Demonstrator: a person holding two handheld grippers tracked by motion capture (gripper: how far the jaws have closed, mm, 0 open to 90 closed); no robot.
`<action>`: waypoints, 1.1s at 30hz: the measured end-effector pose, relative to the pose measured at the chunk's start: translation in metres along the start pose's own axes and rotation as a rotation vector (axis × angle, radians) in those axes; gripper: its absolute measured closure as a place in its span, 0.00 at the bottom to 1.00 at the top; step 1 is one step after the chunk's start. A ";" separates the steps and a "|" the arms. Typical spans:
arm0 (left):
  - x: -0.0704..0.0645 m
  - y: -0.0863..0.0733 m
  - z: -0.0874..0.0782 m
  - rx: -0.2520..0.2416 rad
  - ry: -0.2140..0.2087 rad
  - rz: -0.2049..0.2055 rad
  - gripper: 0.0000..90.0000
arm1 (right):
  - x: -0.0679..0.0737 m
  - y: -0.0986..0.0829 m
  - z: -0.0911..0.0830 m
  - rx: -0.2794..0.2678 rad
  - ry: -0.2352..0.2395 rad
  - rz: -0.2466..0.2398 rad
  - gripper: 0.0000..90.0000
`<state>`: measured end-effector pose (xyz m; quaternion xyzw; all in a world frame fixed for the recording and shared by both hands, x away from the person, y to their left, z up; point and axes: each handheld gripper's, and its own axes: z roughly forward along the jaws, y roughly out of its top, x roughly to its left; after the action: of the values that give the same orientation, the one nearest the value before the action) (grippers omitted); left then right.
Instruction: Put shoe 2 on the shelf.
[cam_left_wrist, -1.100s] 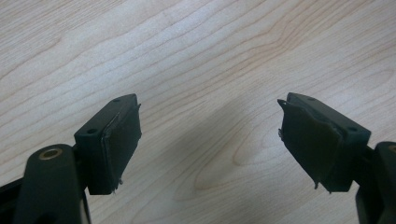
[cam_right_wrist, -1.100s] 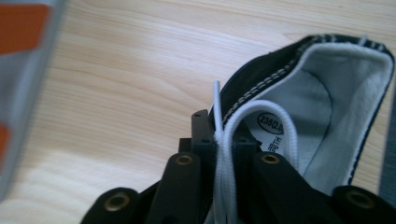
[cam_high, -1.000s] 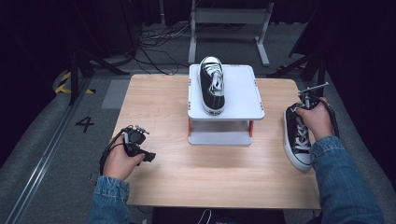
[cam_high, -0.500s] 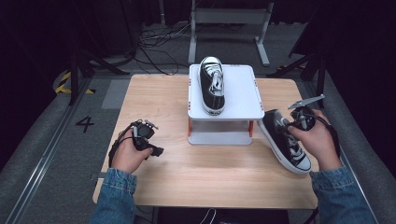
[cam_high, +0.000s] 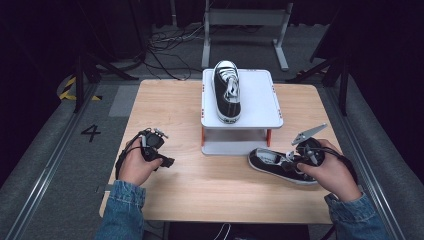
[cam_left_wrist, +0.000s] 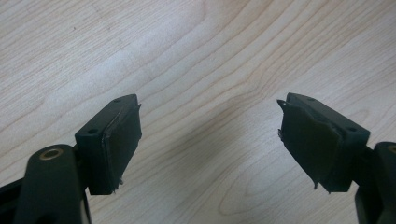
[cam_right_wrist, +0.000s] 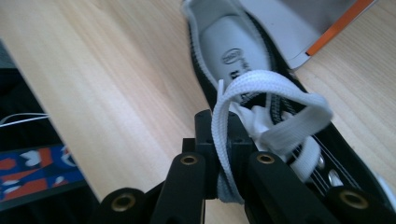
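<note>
One black sneaker with white laces stands on the white raised platform at mid-table. The second black sneaker lies on the wooden table in front of the platform's right leg, heel toward the left. My right gripper is shut on that sneaker's side wall by the laces, and a white lace loop drapes over its jaws. At the table's left side my left gripper is open, and its pads hover over bare wood with nothing between them.
The wooden table has bare wood on its left half and along the front edge. The platform's orange legs stand just behind the held sneaker. Dark floor, cables and a metal stand lie beyond the far edge.
My right gripper has dragged the second sneaker from the table's right edge leftward to the platform's front. My left hand has shifted slightly to the right.
</note>
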<state>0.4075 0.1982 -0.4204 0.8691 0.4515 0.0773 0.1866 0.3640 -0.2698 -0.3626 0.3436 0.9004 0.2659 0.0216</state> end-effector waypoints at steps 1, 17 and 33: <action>0.000 -0.001 0.000 -0.003 0.001 -0.004 0.23 | 0.000 -0.002 -0.005 -0.010 0.014 0.002 0.98; -0.001 0.003 0.004 0.009 -0.008 0.009 0.23 | 0.011 -0.009 0.000 0.041 -0.130 0.061 0.56; -0.006 0.020 0.010 0.008 -0.028 0.035 0.23 | 0.013 -0.019 0.041 0.170 -0.217 0.140 0.42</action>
<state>0.4225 0.1804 -0.4215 0.8785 0.4341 0.0666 0.1882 0.3512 -0.2541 -0.4052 0.4326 0.8860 0.1511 0.0710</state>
